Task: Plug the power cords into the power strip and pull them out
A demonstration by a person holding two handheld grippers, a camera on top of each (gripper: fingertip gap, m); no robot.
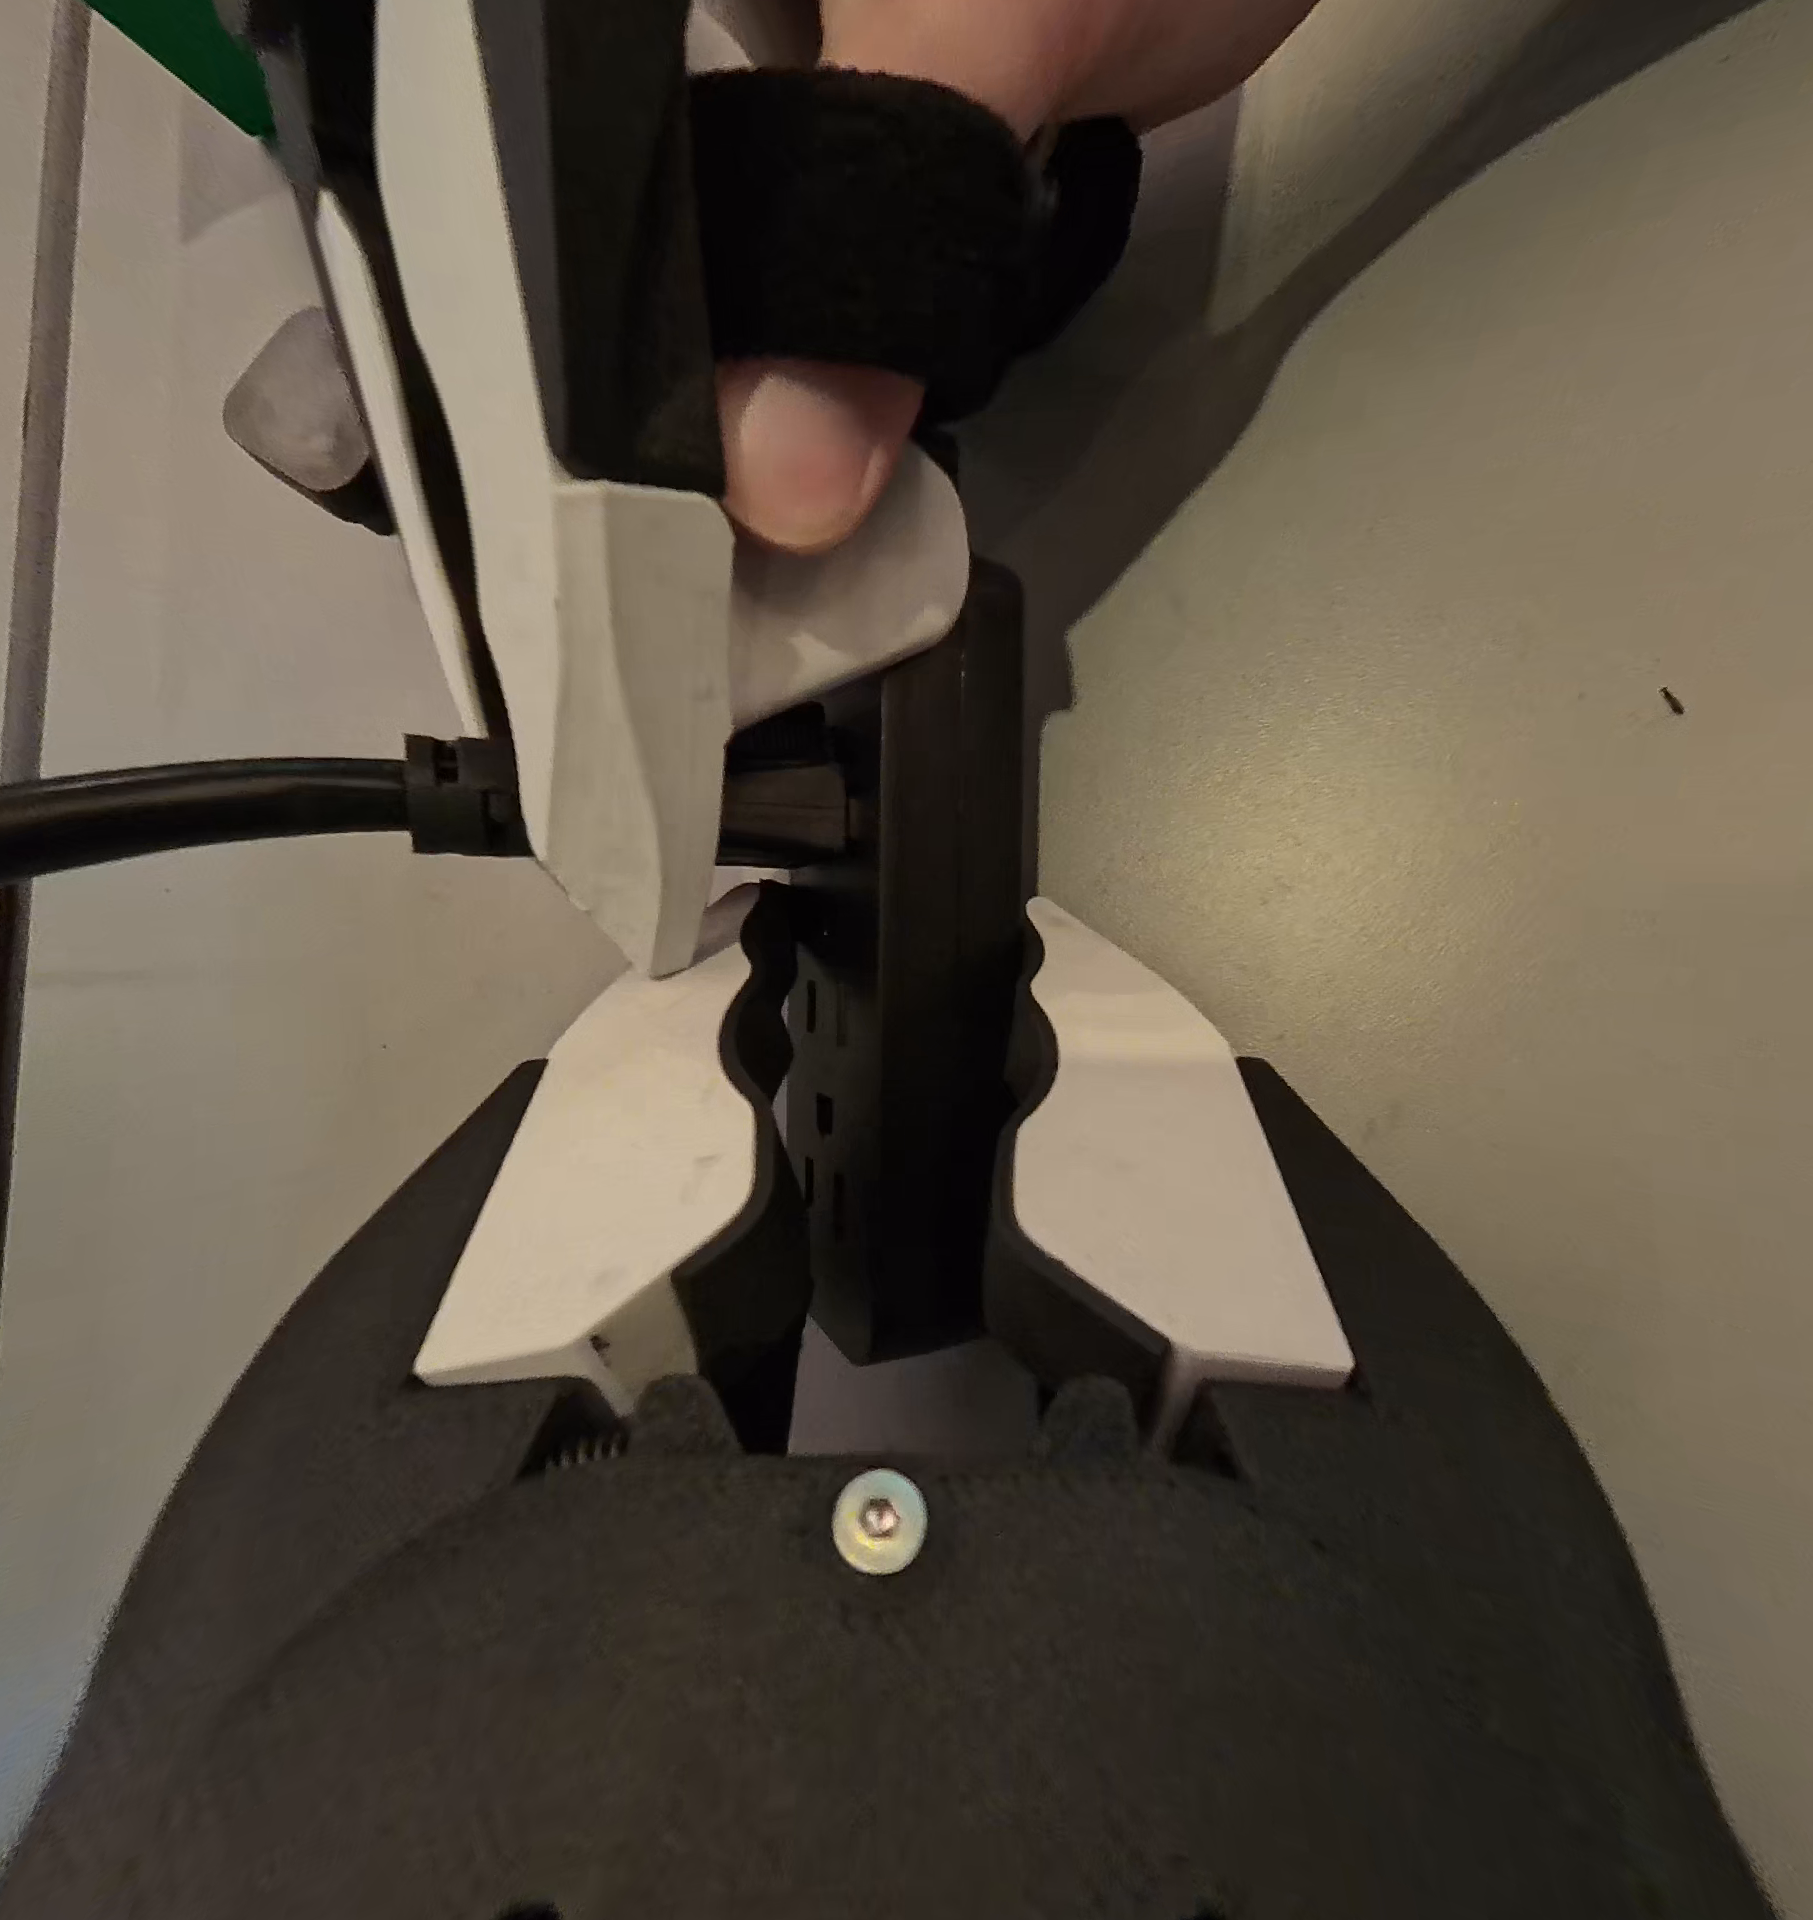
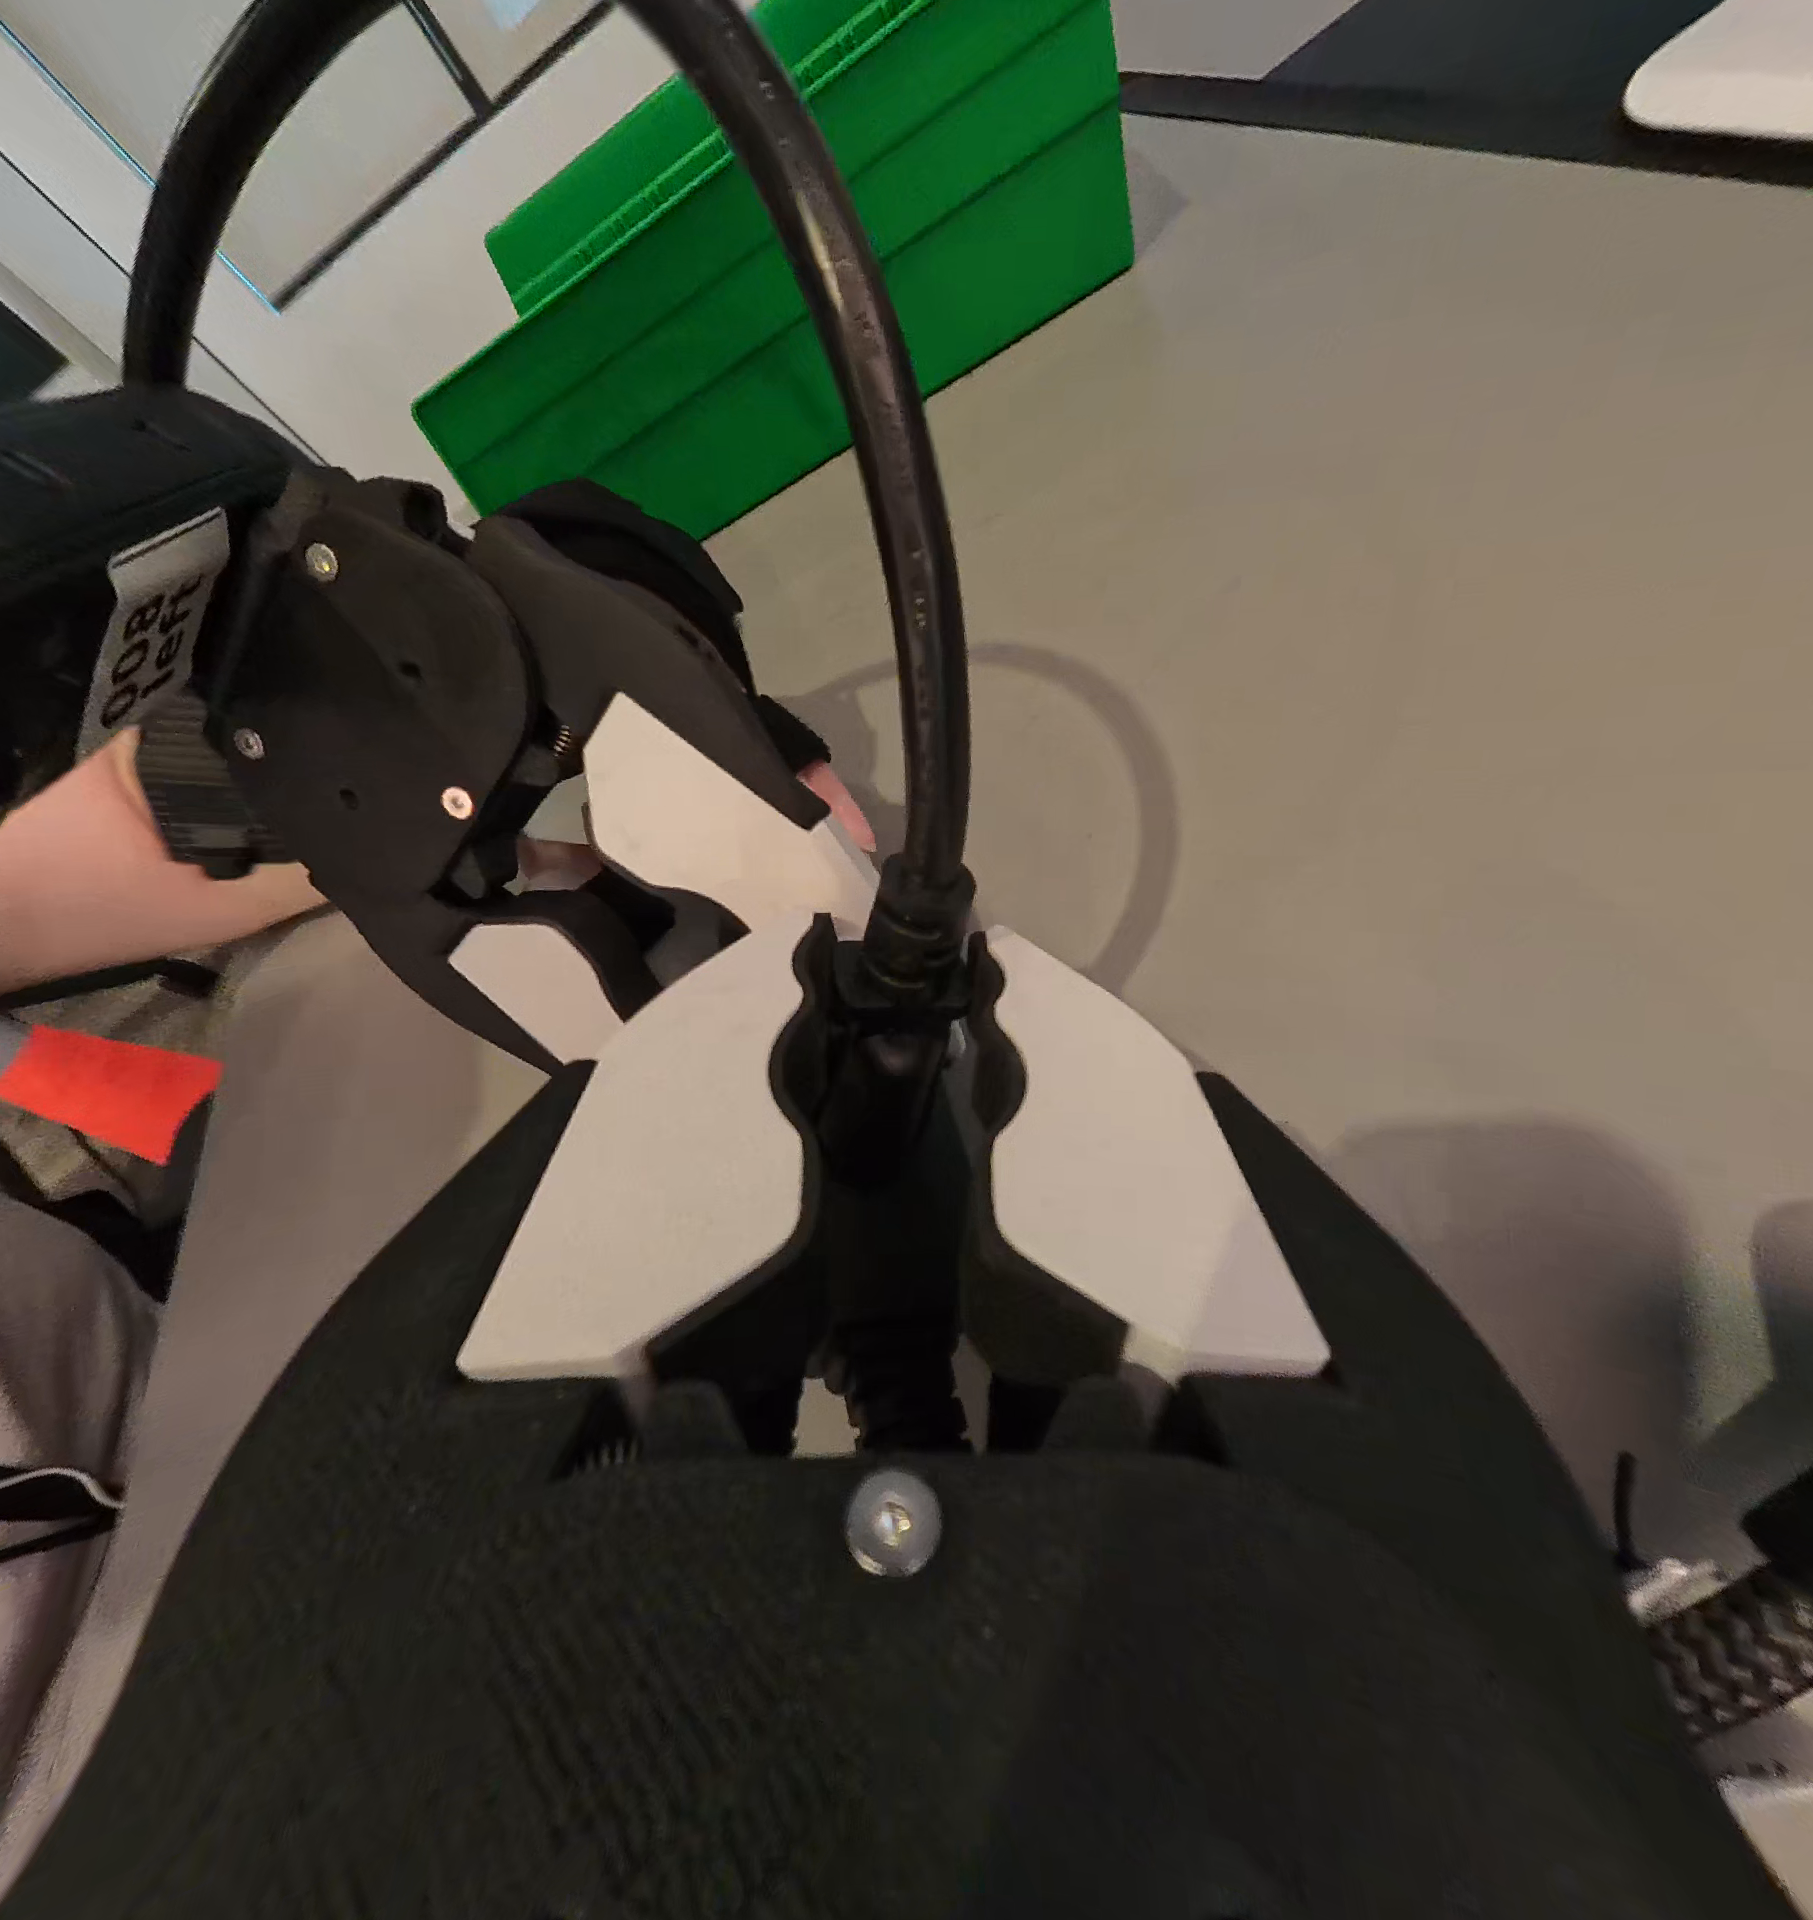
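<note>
Clamping the power strip edgewise, left claw holds it.

Office or lab, grey worktable, green bin

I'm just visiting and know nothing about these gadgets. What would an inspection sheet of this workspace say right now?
Surface: pale grey table, bare where visible.
Job's things: black power strip held on edge; black plug at its socket face.
Clutter: green box at the far side.
Grippers: left gripper shut on the strip; right gripper shut on the plug.
Cables: black power cord arcs up from the plug.
Surroundings: a person's hand, strapped into the right gripper.
</note>
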